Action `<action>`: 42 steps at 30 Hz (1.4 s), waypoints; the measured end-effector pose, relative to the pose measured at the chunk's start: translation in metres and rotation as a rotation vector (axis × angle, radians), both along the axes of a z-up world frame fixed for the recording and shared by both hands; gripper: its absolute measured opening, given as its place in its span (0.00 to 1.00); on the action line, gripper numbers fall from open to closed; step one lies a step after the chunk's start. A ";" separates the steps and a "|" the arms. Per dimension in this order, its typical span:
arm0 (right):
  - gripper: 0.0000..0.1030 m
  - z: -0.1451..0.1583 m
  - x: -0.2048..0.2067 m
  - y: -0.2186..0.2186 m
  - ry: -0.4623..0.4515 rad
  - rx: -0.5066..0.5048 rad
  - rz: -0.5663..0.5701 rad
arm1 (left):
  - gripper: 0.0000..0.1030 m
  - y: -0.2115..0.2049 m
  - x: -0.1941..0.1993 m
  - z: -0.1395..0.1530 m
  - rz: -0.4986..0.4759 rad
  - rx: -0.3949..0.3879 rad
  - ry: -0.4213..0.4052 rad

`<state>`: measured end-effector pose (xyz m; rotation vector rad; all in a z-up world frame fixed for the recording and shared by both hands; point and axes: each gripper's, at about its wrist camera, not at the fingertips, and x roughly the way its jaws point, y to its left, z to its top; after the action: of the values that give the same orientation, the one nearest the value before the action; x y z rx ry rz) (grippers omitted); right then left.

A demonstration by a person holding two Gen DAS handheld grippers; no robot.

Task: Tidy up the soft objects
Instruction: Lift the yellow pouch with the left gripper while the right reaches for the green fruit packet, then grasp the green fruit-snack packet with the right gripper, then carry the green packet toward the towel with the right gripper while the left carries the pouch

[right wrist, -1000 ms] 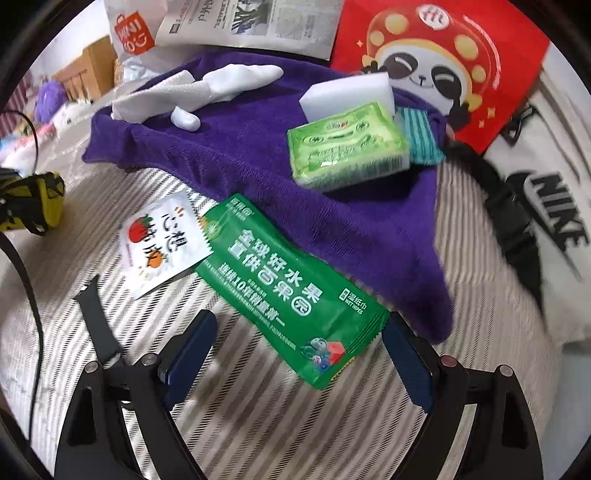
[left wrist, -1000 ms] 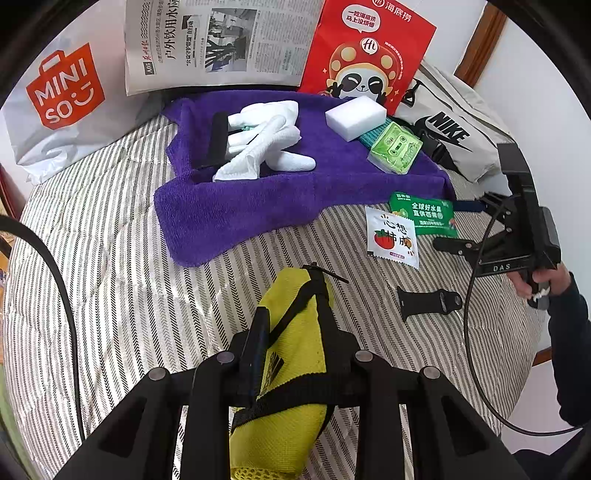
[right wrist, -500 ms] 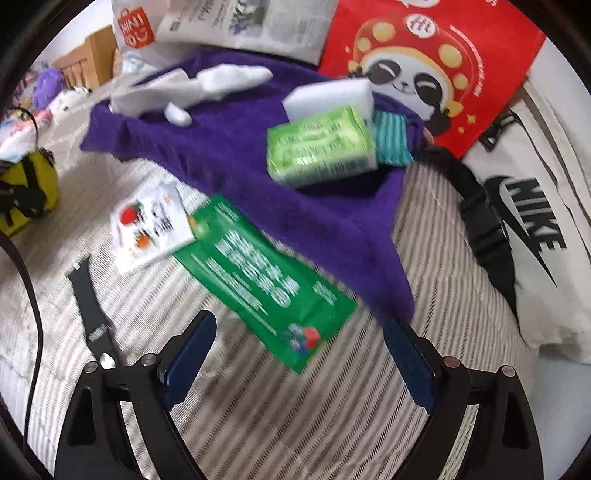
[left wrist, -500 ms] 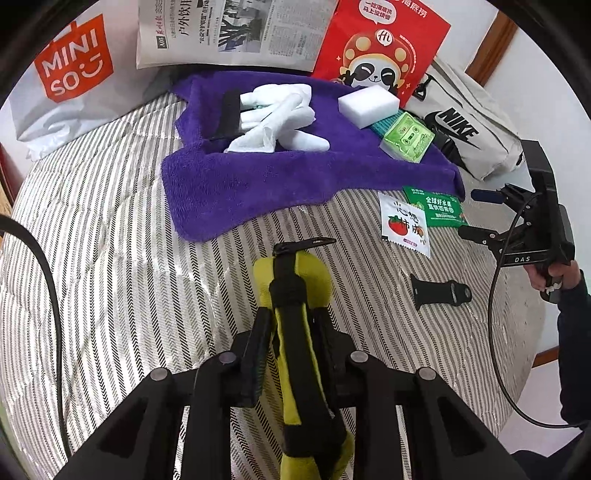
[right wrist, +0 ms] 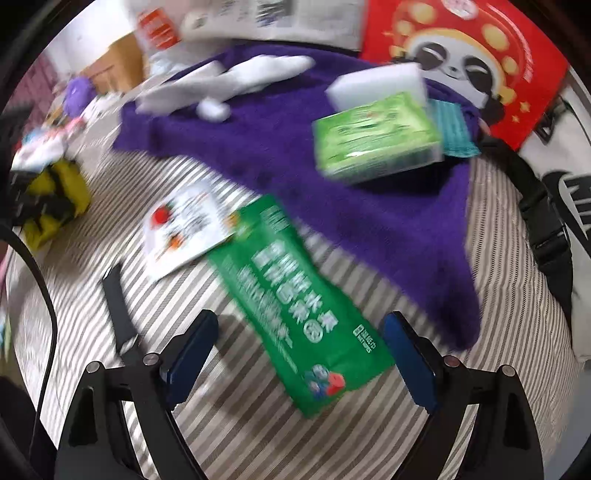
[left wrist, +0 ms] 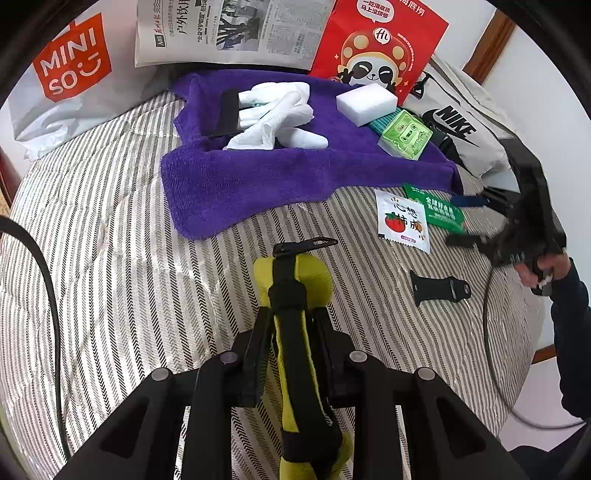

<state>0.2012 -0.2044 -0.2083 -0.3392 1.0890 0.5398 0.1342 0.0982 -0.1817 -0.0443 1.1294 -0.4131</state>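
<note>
My left gripper [left wrist: 291, 325] is shut on a yellow pouch with a black strap [left wrist: 295, 295], held above the striped bed [left wrist: 110, 258]. The pouch also shows at the left of the right wrist view [right wrist: 55, 203]. My right gripper [right wrist: 299, 354] is open over the near end of a green wet-wipes pack [right wrist: 295, 295], which lies flat; the gripper shows in the left wrist view [left wrist: 476, 221] at the right. A purple towel [left wrist: 277, 173] holds white gloves [left wrist: 277, 114], a white sponge [left wrist: 365, 103] and a green tissue pack [left wrist: 406, 136].
A white tomato sachet [left wrist: 402, 221] and a black watch strap [left wrist: 439, 290] lie on the bed near the wipes. A MINISO bag [left wrist: 70, 62], newspaper [left wrist: 229, 29], red panda bag [left wrist: 376, 48] and Nike bag [left wrist: 461, 125] line the far edge.
My left gripper lifted and turned the yellow pouch so its strap faces up. My right gripper moved forward and down over the green wipes pack, staying open.
</note>
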 end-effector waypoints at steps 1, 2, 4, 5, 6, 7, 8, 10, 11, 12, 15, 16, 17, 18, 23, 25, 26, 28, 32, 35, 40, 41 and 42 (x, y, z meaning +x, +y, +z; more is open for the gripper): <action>0.87 0.000 -0.008 0.002 -0.003 -0.011 0.020 | 0.22 0.000 0.000 0.000 -0.001 -0.001 -0.001; 0.84 0.000 -0.017 0.006 -0.008 -0.022 0.048 | 0.22 0.000 0.000 0.000 -0.002 -0.001 -0.002; 0.78 0.000 -0.031 0.013 -0.002 -0.017 0.104 | 0.22 0.000 0.000 0.000 -0.001 -0.003 -0.001; 0.78 0.002 -0.035 0.015 -0.011 -0.023 0.115 | 0.22 0.000 0.000 0.000 -0.002 -0.003 0.000; 0.78 0.003 -0.037 0.016 -0.025 -0.032 0.114 | 0.23 0.000 0.000 -0.001 -0.004 -0.001 -0.001; 0.78 0.006 -0.037 0.016 -0.044 -0.036 0.102 | 0.23 0.000 0.000 -0.001 -0.006 0.001 -0.001; 0.78 0.008 -0.034 0.016 -0.053 -0.032 0.086 | 0.23 0.000 0.000 -0.001 -0.008 0.004 0.000; 0.78 0.007 -0.024 0.014 -0.045 -0.014 0.061 | 0.23 0.000 0.001 -0.001 -0.008 0.002 0.002; 0.80 0.005 -0.017 0.015 -0.033 -0.010 0.055 | 0.23 0.001 0.001 -0.001 -0.008 0.001 0.002; 0.81 0.002 -0.012 0.017 -0.029 -0.012 0.056 | 0.23 0.001 0.000 -0.001 -0.004 -0.002 0.003; 0.72 0.000 -0.003 0.019 -0.038 -0.005 0.053 | 0.23 0.001 0.000 -0.001 0.004 -0.003 0.004; 0.68 0.000 -0.001 0.022 -0.047 -0.011 0.052 | 0.23 0.001 0.000 -0.001 0.006 -0.001 0.001; 0.56 0.001 -0.005 0.024 -0.060 -0.016 0.052 | 0.22 0.000 -0.001 -0.001 0.008 0.000 -0.001; 0.42 0.002 -0.010 0.025 -0.067 -0.007 0.045 | 0.22 0.000 -0.001 -0.001 0.015 -0.001 -0.003; 0.33 0.005 -0.043 0.030 -0.121 -0.041 -0.045 | 0.21 -0.004 -0.005 0.001 0.033 0.022 -0.024; 0.33 0.006 -0.052 0.026 -0.139 -0.039 -0.104 | 0.21 -0.005 -0.006 0.002 0.041 0.030 -0.026; 0.33 0.006 -0.055 0.021 -0.133 -0.032 -0.134 | 0.20 -0.006 -0.007 0.003 0.045 0.038 -0.027; 0.33 0.008 -0.058 0.007 -0.103 0.008 -0.225 | 0.19 -0.007 -0.010 0.005 0.039 0.041 -0.028; 0.33 0.014 -0.064 -0.024 -0.060 0.083 -0.400 | 0.20 -0.011 -0.010 0.002 0.048 0.060 -0.023; 0.38 0.007 -0.065 -0.026 -0.039 0.073 -0.430 | 0.25 -0.013 -0.008 0.000 0.057 0.065 -0.020; 0.38 0.002 -0.066 -0.010 -0.091 -0.025 -0.398 | 0.26 -0.020 -0.009 -0.005 0.054 0.103 -0.035; 0.37 0.002 -0.065 -0.010 -0.094 -0.027 -0.399 | 0.25 -0.021 -0.009 -0.005 0.053 0.106 -0.038; 0.35 0.001 -0.064 -0.011 -0.088 -0.019 -0.405 | 0.24 -0.020 -0.009 -0.004 0.055 0.103 -0.038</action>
<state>0.1372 -0.2150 -0.2068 -0.1497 1.0429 0.1524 0.1247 0.0783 -0.1859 0.0226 1.1085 -0.3054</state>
